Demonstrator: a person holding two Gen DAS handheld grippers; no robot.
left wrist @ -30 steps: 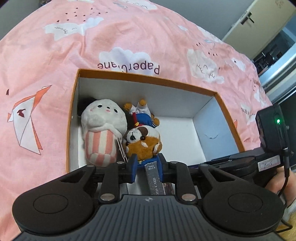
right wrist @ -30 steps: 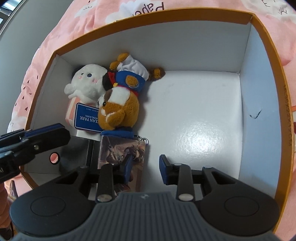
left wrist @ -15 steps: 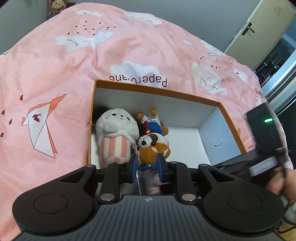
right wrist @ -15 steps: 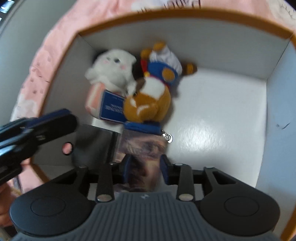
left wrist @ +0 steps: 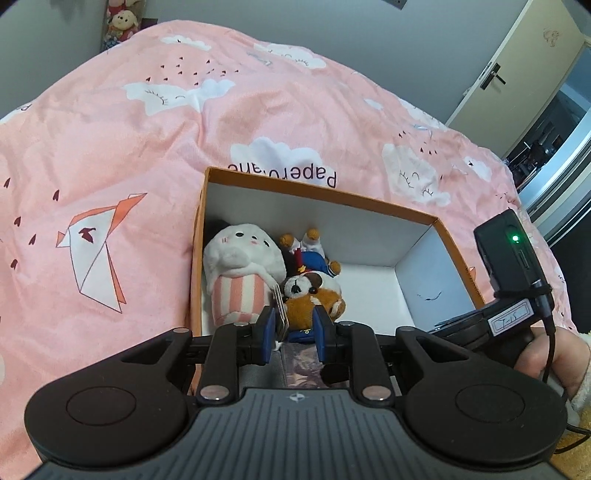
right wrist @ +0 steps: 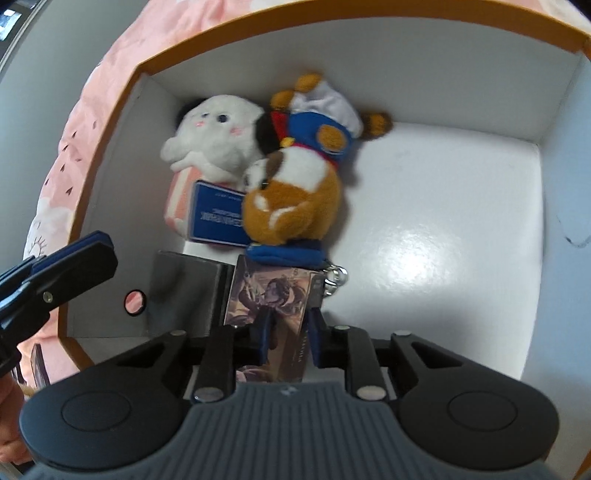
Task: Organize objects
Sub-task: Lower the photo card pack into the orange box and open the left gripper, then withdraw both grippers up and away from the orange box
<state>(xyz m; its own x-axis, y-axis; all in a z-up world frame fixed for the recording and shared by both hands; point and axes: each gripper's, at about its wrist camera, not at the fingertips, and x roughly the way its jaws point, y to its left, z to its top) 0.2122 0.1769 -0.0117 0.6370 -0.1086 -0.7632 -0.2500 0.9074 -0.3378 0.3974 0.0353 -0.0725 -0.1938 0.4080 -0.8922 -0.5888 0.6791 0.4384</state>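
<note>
Right tool (right wrist: 287,328) clamped across flat, glossy illustrated card pack (right wrist: 271,302) at near wall of orange-rimmed white cardboard box (right wrist: 461,229), beside brown plush dog (right wrist: 291,210); likely light, stiff, slippery, best pinched edgewise; left tool (left wrist: 294,332) narrowly parted, empty.

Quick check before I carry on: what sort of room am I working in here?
Most likely a bedroom: the box sits on a bed's pink cloud-print duvet, soft toys stand by the wall, and a door is behind.

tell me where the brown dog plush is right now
The brown dog plush lies inside the orange-rimmed box, left of centre in the right wrist view, against the white plush and just beyond the picture card.
</note>
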